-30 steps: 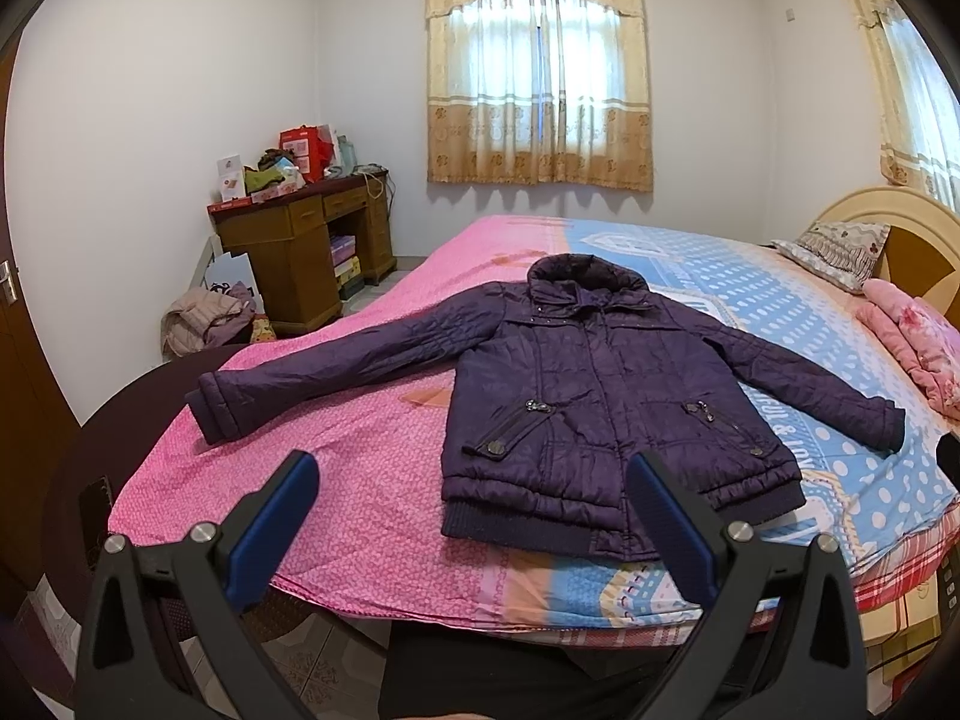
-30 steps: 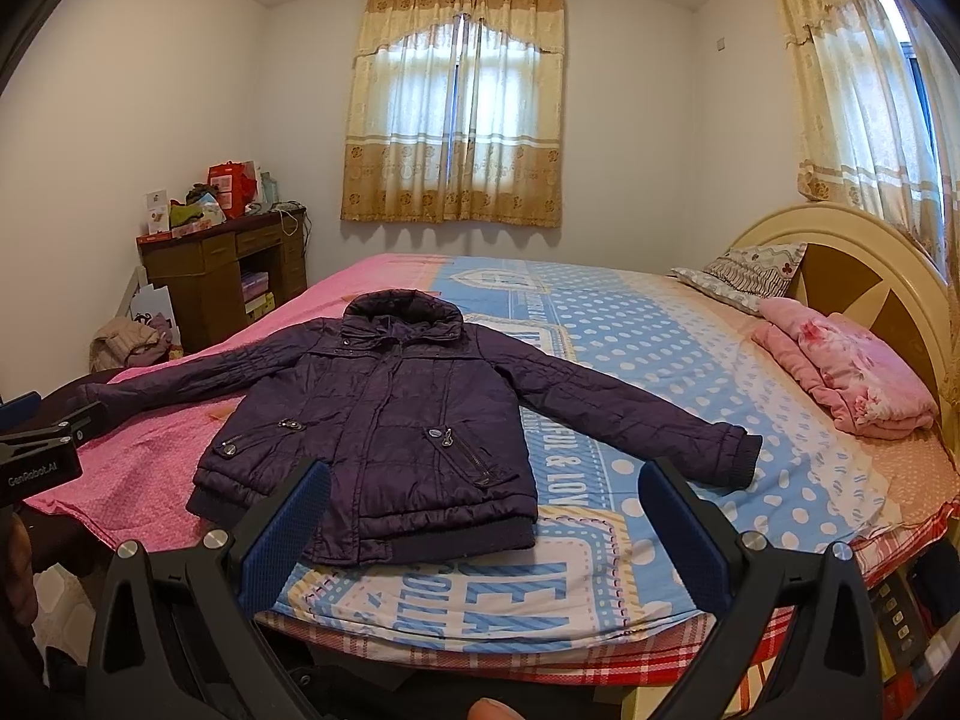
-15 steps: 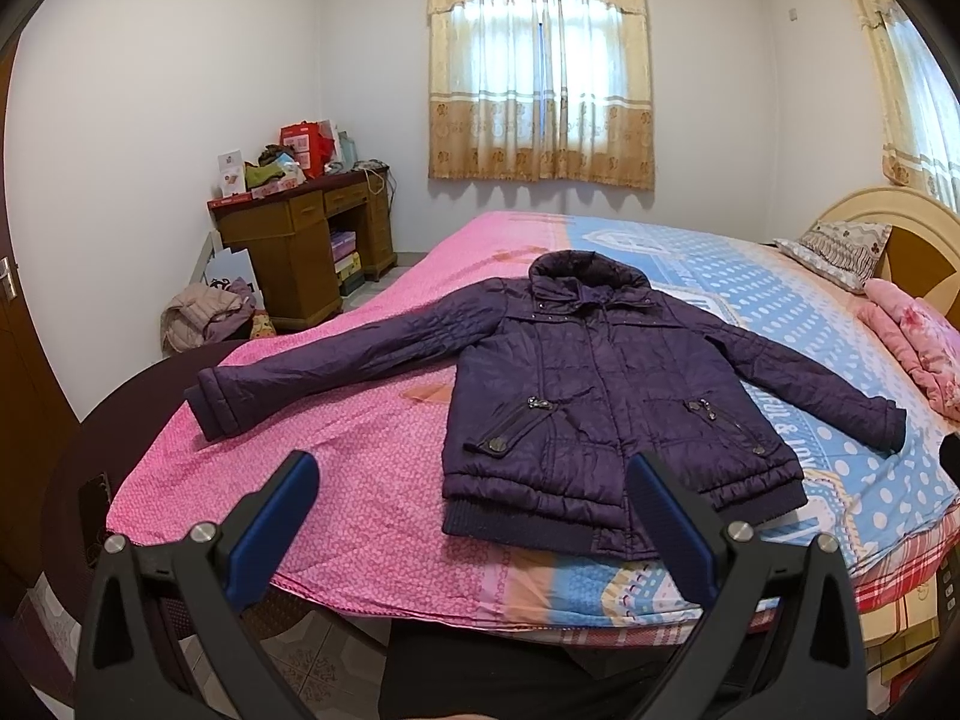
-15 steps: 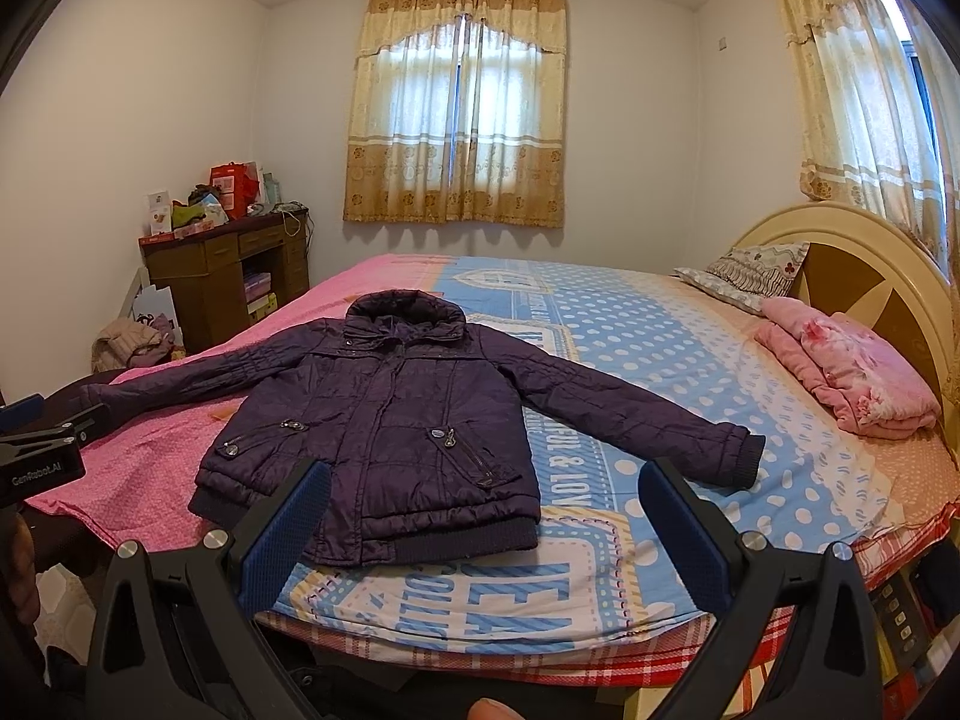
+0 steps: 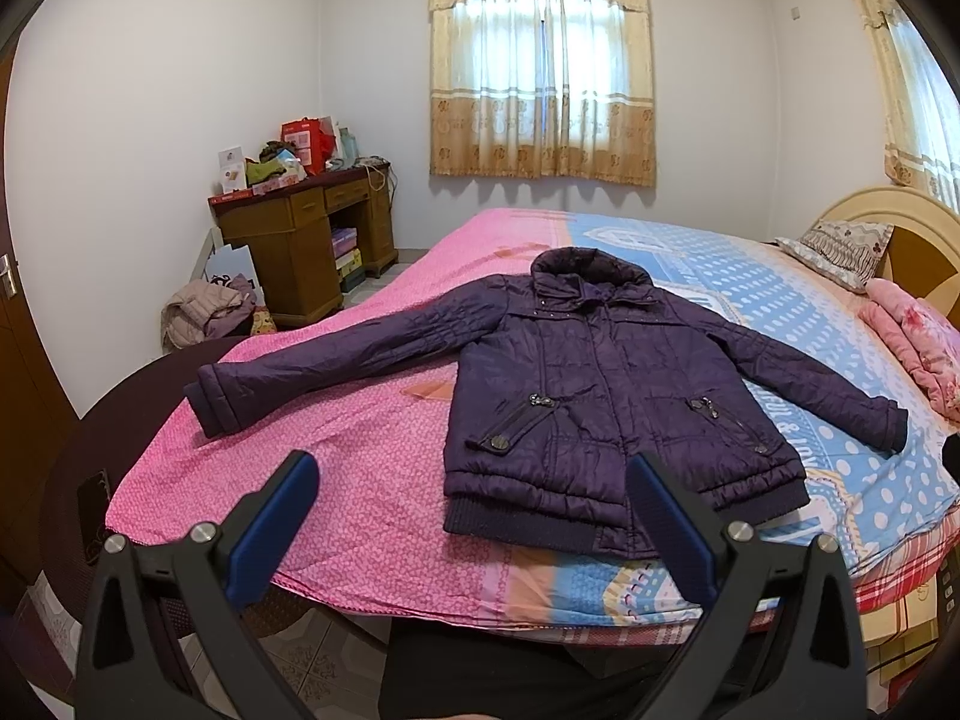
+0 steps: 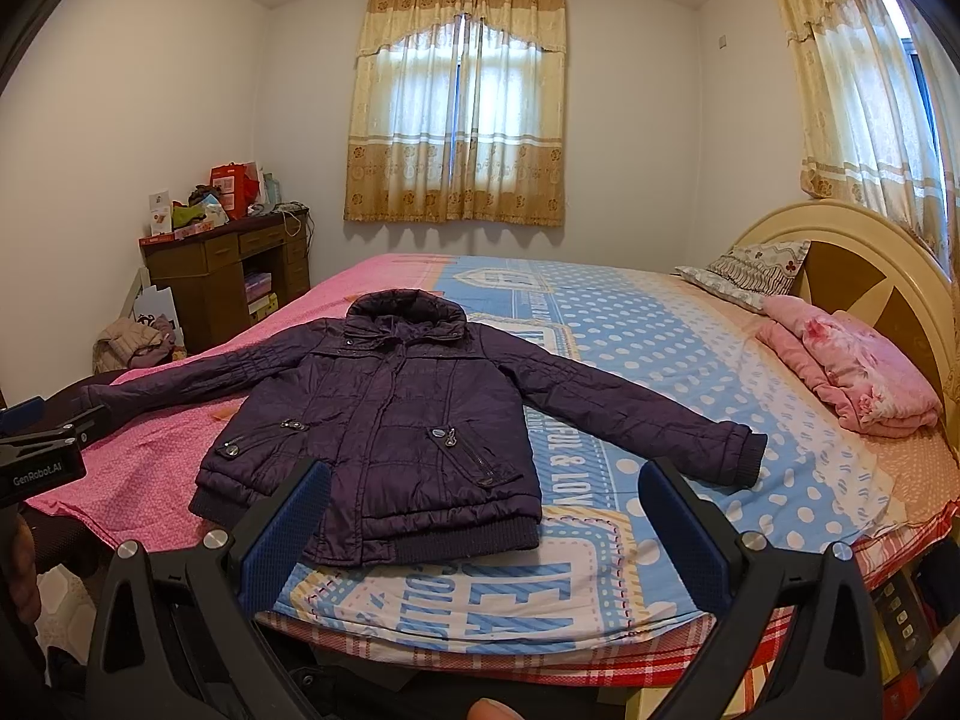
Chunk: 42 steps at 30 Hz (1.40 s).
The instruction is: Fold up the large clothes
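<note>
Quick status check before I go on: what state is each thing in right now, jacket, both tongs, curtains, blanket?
Jacket: unfolded, front up, zipped, sleeves spread on the bed.
Left tongs: open, empty, short of the jacket.
Right tongs: open, empty, short of the jacket.
Curtains: drawn shut.
Pink blanket: folded, by the headboard.

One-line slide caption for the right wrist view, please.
Open right tool hovers short of a purple jacket spread flat on the bed.
</note>
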{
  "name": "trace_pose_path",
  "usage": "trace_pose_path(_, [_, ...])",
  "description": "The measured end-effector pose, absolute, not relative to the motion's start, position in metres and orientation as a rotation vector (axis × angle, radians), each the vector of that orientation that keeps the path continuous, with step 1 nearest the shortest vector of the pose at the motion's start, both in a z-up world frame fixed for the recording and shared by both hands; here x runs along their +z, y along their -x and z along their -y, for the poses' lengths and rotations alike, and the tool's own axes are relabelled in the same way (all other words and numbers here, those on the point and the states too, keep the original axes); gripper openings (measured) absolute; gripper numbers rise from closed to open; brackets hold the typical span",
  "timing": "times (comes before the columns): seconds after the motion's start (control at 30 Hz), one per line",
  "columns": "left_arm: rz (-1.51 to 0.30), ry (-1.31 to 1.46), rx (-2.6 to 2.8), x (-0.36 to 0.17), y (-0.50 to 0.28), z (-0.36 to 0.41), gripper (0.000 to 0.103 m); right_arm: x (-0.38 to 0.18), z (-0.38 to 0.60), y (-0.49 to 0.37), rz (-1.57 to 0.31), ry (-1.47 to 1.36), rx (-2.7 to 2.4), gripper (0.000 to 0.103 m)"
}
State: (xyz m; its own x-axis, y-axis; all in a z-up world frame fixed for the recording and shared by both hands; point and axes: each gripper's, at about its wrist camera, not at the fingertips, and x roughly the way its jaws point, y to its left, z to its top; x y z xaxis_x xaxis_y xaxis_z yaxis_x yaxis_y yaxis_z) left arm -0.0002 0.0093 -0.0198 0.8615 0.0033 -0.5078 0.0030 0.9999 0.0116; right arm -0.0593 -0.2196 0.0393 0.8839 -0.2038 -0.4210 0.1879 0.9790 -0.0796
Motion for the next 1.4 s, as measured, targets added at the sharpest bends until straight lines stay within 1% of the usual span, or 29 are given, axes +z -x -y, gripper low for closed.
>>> trace_pose_path(0.57, [-0.537, -0.012, 0.002, -0.021, 0.000, -0.010, 0.103, 0.038, 0.216, 0.059, -0.445, 0.035, -0.198, 0.102])
trace_pose_path(0.97, [-0.546, -0.015, 0.003, -0.033, -0.001, -0.013, 0.103, 0.035, 0.214, 0.058, -0.447, 0.031, -0.191, 0.102])
trace_pose_path(1.17, [-0.584, -0.042, 0.009, -0.047, -0.016, -0.009, 0.103, 0.018, 0.225, 0.043, -0.419, 0.003, -0.144, 0.102])
trace_pose_path(1.27, [-0.622, -0.063, 0.015, -0.058, -0.032, -0.007, 0.103, 0.005, 0.246, 0.028, -0.398, -0.071, -0.129, 0.102])
trace_pose_path(1.3, [-0.640, -0.071, 0.016, -0.063, -0.038, -0.006, 0.103, -0.010, 0.266, 0.012, -0.460, -0.119, -0.144, 0.102])
trace_pose_path(1.33, [-0.651, -0.071, 0.015, -0.066, -0.043, -0.005, 0.103, -0.010, 0.266, 0.012, -0.460, -0.119, -0.144, 0.102])
trace_pose_path(1.4, [-0.696, -0.083, -0.007, -0.078, -0.057, -0.001, 0.103, -0.027, 0.291, -0.005, -0.554, -0.175, -0.177, 0.102])
